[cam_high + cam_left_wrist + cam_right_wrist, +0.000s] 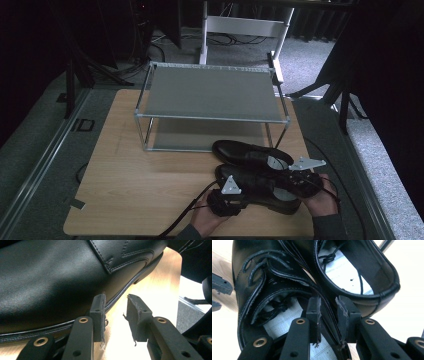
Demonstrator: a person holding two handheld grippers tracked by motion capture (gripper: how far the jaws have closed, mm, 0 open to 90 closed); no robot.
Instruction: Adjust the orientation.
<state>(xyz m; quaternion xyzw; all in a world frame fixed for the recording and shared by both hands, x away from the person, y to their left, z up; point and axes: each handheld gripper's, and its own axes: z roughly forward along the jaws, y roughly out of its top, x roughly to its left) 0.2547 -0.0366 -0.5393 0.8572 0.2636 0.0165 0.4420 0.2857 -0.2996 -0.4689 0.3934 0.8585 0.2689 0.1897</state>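
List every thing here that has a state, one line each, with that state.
Near shoe: upright on the table, laces tied, its collar wall between the right claw's pads.
Far shoe: upright on the table beside the near shoe, unheld.
Shoe rack: both shelves bare.
Left claw: open at the near shoe's sole edge, nothing between the pads.
Right claw: closing on the near shoe's collar.
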